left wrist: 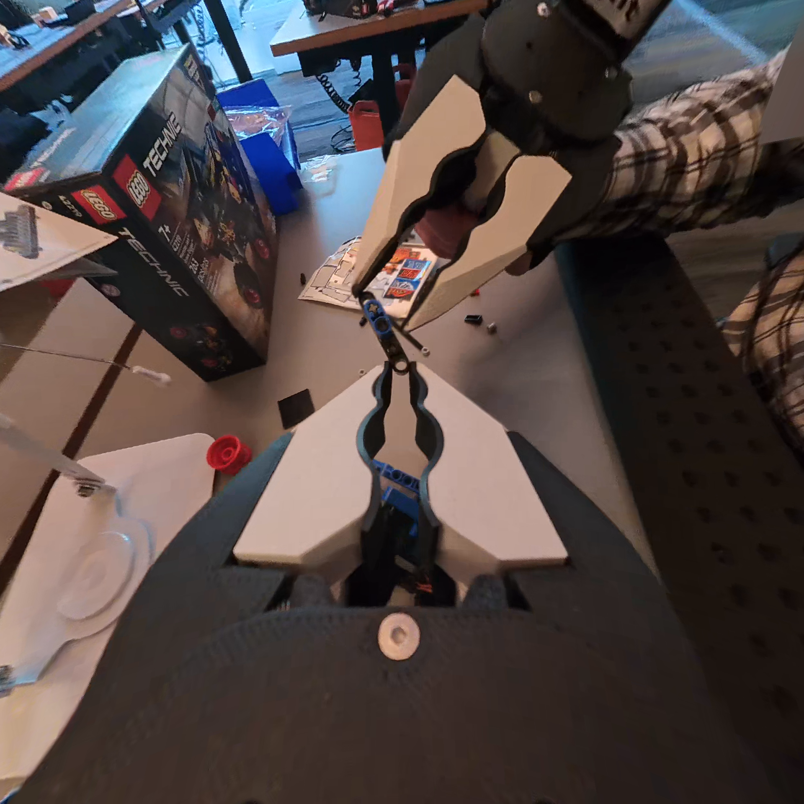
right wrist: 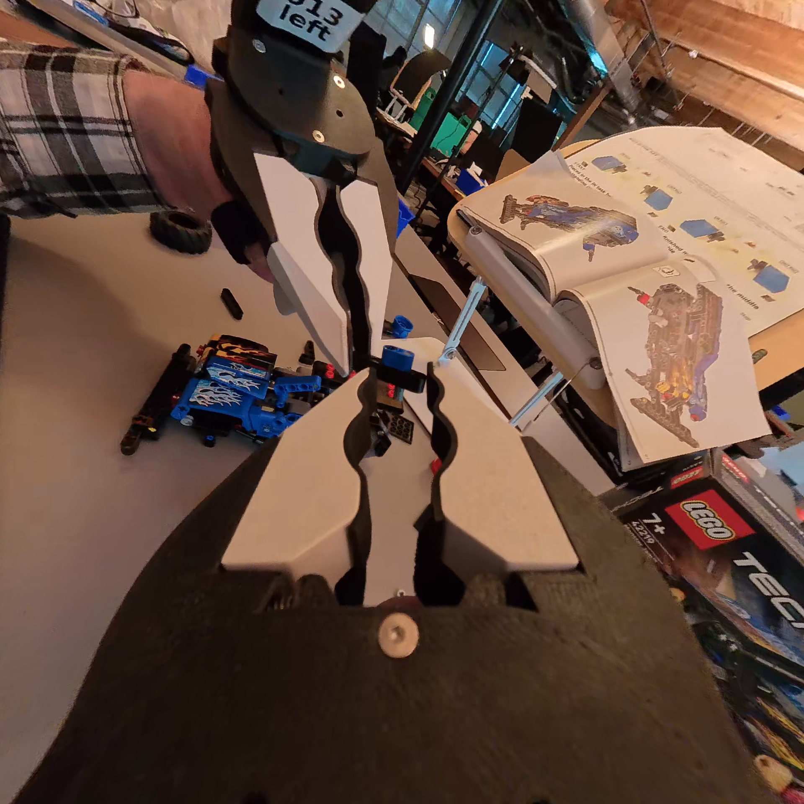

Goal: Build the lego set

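The black beam [left wrist: 393, 343], pinched in the left gripper [left wrist: 399, 370], should be held steady while the right gripper [right wrist: 398, 370], jaws spread, aligns the blue piece [left wrist: 374, 309].

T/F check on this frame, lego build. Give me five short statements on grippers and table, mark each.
1. The left gripper is shut on a thin black beam. True.
2. The right gripper is fully shut. False: its jaws stand apart, with the small blue and black piece between the tips.
3. A red wheel hub lies on the table. True.
4. The set box is lying flat with its lid open. False: it stands on edge and looks closed.
5. A partly built blue model lies on the table. True.
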The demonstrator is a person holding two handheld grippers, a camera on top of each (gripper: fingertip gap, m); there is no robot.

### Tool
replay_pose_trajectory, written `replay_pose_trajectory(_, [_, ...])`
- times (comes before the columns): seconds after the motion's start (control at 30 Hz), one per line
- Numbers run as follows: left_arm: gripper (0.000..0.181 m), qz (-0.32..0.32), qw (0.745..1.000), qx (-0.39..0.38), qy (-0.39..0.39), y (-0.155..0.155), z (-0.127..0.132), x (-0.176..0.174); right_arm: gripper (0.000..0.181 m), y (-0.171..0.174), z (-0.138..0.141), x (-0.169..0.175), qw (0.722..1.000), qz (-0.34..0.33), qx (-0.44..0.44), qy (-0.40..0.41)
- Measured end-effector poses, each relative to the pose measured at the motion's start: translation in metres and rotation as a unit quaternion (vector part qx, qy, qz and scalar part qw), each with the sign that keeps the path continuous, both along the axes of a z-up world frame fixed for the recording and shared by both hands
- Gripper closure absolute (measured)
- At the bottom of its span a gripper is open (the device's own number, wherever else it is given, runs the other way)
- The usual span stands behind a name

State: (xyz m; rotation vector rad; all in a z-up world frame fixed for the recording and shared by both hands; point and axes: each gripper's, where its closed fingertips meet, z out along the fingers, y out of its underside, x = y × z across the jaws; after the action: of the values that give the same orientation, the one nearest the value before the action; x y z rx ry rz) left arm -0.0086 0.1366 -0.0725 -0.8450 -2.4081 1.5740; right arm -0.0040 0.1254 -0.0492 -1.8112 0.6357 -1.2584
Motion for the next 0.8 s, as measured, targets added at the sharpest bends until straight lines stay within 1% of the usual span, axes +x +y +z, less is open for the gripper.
replay_pose_trajectory(0.2, [0.175, 0.022, 0.994, -0.020, -0.102, -0.003, -0.004, 0.004, 0.164, -0.001, -0.001, 0.000, 1.000, 0.001, 0.013, 0.009])
replay_pose_trajectory(0.4, [0.176, 0.050, 0.976, -0.056, -0.205, -0.010, -0.001, 0.010, 0.161, -0.005, -0.001, -0.004, 0.999, -0.006, 0.027, 0.020])
replay_pose_trajectory(0.5, [0.175, 0.077, 0.959, -0.076, -0.262, -0.017, 0.003, 0.015, 0.157, -0.010, 0.001, -0.005, 0.999, -0.023, 0.039, 0.026])
replay_pose_trajectory(0.67, [0.176, 0.104, 0.930, -0.090, -0.340, -0.023, 0.007, 0.019, 0.158, -0.014, 0.008, -0.009, 0.997, -0.045, 0.060, 0.017])
replay_pose_trajectory(0.73, [0.176, 0.110, 0.918, -0.088, -0.370, -0.024, 0.005, 0.021, 0.158, -0.015, 0.008, -0.010, 0.998, -0.052, 0.043, 0.008])
replay_pose_trajectory(0.8, [0.175, 0.113, 0.906, -0.087, -0.399, -0.025, 0.005, 0.021, 0.158, -0.016, 0.005, -0.009, 0.998, -0.063, 0.008, 0.006])
